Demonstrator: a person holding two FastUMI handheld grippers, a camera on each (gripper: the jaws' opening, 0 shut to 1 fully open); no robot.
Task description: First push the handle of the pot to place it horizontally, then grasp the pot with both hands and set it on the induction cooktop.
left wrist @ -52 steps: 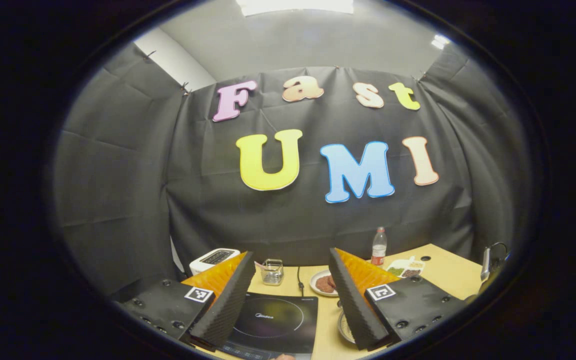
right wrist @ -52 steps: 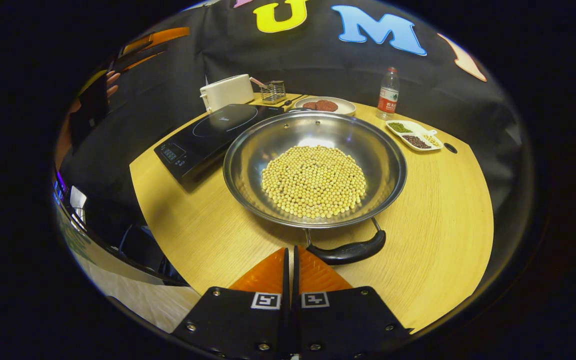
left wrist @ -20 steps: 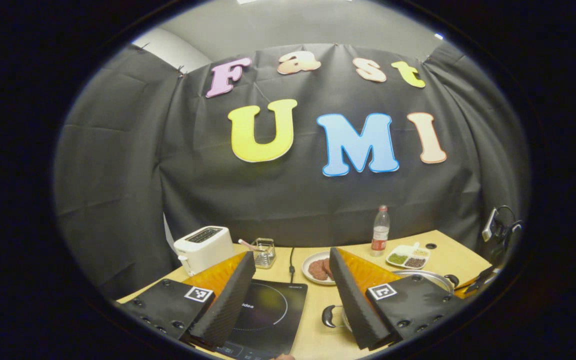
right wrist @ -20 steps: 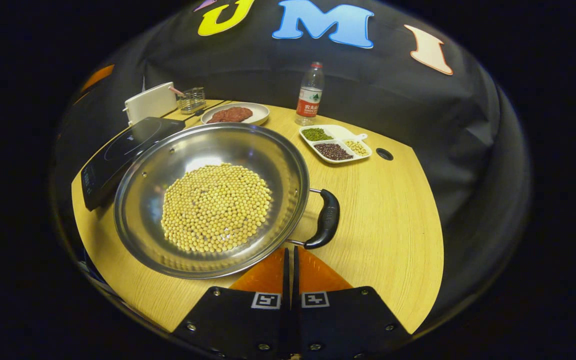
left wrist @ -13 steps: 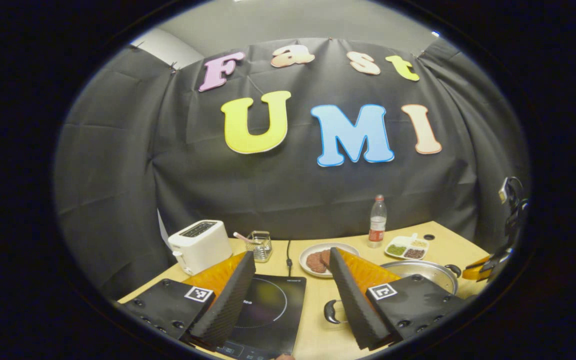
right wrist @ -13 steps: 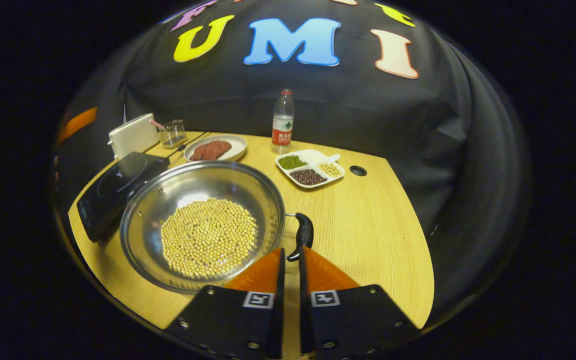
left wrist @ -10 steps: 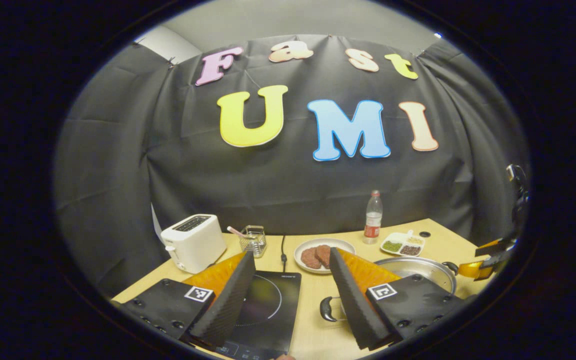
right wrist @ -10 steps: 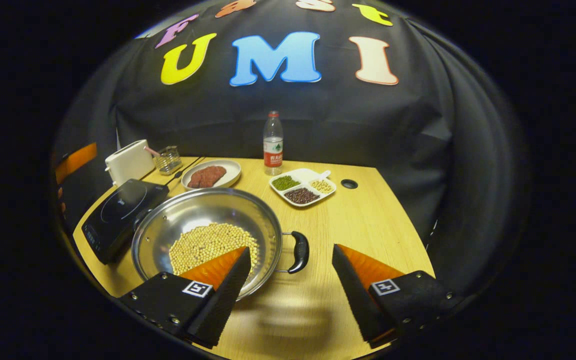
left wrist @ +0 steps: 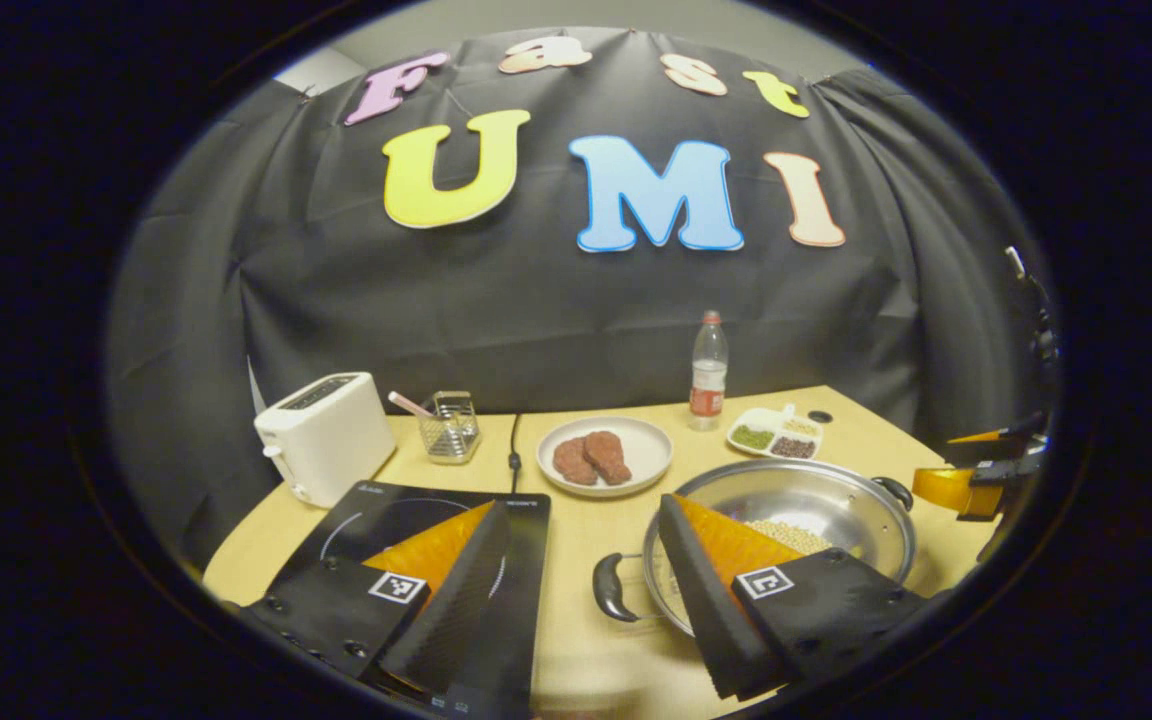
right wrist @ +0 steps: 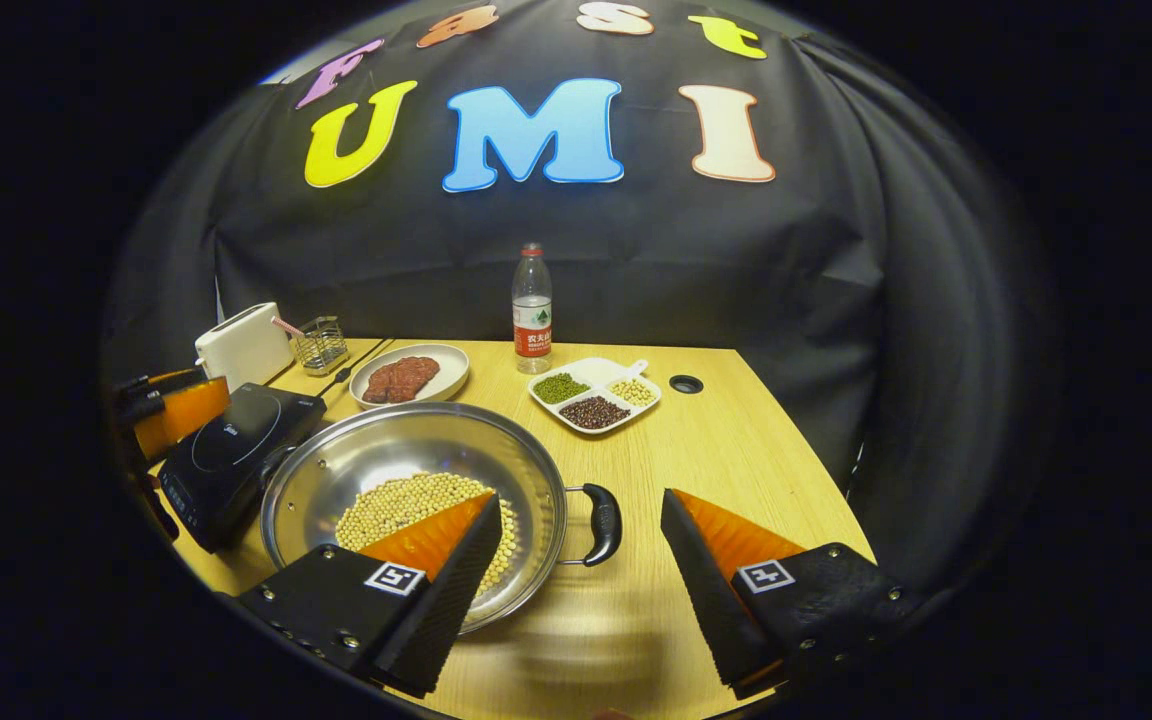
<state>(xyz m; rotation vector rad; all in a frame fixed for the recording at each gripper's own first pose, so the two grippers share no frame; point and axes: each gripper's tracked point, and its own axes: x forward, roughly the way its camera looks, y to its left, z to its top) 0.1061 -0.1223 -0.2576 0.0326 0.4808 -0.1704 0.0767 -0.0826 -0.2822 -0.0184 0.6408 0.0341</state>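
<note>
A: Sitting on the wooden table (right wrist: 736,440), the steel pot (right wrist: 406,455) holds a layer of soybeans (right wrist: 406,505) and rests just to the right of the induction cooktop (right wrist: 236,445), not on it. In the right gripper view its rim overlaps the cooktop's near edge; whether they touch cannot be told.

B: How do its handles lie?

A: One black handle (right wrist: 601,523) points right in the right gripper view; the other handle (left wrist: 612,587) points left toward the cooktop (left wrist: 406,515) in the left gripper view, so the two lie across the table.

B: And the grippers?

A: The right gripper (right wrist: 576,580) has its fingers spread wide, one over the pot's near rim and one over bare table, with the right-hand handle in the gap ahead, untouched. The left gripper (left wrist: 586,590) is likewise spread wide, one finger above the cooktop and one above the pot's (left wrist: 786,495) rim, the left handle between them; nothing is gripped.

B: Anything else on the table?

A: A white toaster (left wrist: 326,435), a small wire basket (left wrist: 449,425), a plate of meat patties (left wrist: 604,455), a water bottle (right wrist: 532,310) and a divided dish of beans (right wrist: 594,393) stand toward the back.
</note>
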